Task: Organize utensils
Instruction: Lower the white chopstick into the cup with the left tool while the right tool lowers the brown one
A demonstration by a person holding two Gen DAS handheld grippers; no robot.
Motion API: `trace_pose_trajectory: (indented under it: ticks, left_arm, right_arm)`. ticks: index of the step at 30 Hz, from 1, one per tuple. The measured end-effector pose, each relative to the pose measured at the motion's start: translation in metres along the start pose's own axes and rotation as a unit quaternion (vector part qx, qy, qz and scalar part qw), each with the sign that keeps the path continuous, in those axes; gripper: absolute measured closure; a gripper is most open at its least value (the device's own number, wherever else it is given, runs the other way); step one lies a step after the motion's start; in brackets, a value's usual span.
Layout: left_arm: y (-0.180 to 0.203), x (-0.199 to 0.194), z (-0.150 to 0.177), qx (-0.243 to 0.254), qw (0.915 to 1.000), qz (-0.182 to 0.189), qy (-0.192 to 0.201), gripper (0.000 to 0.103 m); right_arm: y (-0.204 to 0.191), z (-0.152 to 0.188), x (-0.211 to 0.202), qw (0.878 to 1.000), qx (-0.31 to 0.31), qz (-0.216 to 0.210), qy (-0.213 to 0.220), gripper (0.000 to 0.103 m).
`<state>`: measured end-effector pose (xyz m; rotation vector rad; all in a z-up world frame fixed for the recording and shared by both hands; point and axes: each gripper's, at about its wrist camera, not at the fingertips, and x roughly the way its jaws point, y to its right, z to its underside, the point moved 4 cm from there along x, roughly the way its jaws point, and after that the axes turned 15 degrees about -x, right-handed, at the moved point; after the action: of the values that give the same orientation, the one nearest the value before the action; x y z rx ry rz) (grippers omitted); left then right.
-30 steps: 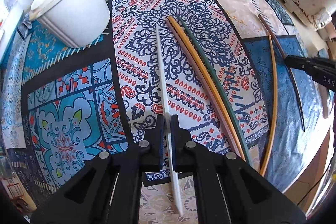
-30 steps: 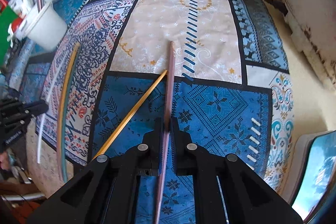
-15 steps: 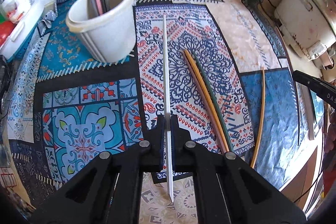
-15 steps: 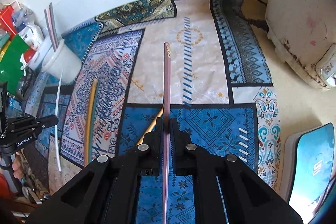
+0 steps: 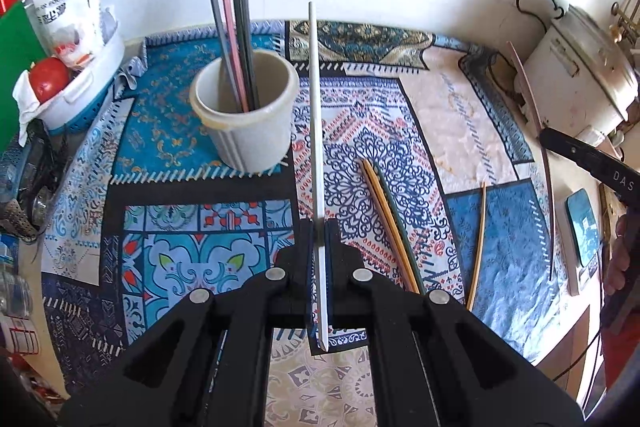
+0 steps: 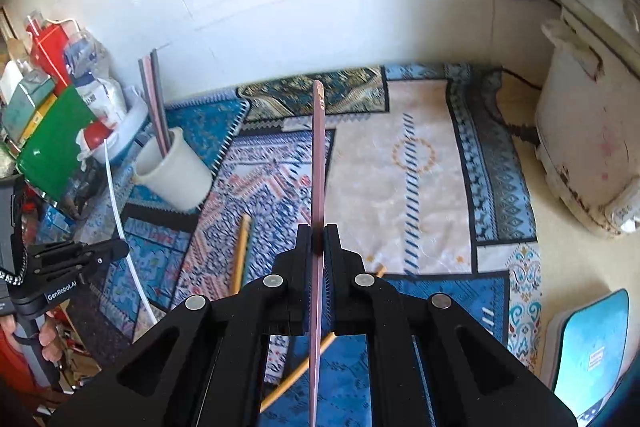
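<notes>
Your left claw (image 5: 319, 227) is clamped on a white chopstick (image 5: 316, 131), which sticks out ahead of the fingers, lifted off the patterned cloth (image 5: 192, 131) on the desk, its far tip just right of the white utensil cup (image 5: 248, 131). That cup already holds grey, pink and dark chopsticks (image 5: 234, 27) leaning toward its left rim. Your right claw (image 6: 319, 239) is clamped on a dusky pink chopstick (image 6: 318, 155), also raised and pointing toward the back wall. On the cloth lie an orange and a dark green chopstick (image 5: 390, 223) side by side, and a second orange chopstick (image 5: 478, 239) a little to their right. A rice cooker (image 6: 592, 131) stands at the right edge, and a basket of groceries (image 5: 80, 87) sits left of the cup.
</notes>
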<state>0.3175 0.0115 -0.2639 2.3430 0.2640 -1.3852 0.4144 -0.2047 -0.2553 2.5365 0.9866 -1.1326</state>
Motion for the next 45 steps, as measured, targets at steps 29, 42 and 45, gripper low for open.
trace_pose_trajectory:
  ticks: [29, 42, 45]
  left_arm:
    - [-0.055, -0.081, -0.152, -0.034, 0.9873, 0.055, 0.145, 0.100]
    - [-0.056, -0.028, -0.189, -0.025, 0.9885, 0.079, 0.127, 0.100]
    - [-0.057, -0.011, -0.190, -0.024, 0.9895, 0.077, 0.120, 0.100]
  right_arm:
    - [-0.130, -0.166, 0.046, 0.984, -0.083, -0.057, 0.148, 0.098]
    - [-0.147, -0.186, 0.090, 0.978, -0.065, -0.035, 0.197, 0.098]
    - [-0.145, -0.181, 0.104, 0.979, -0.059, -0.028, 0.192, 0.098]
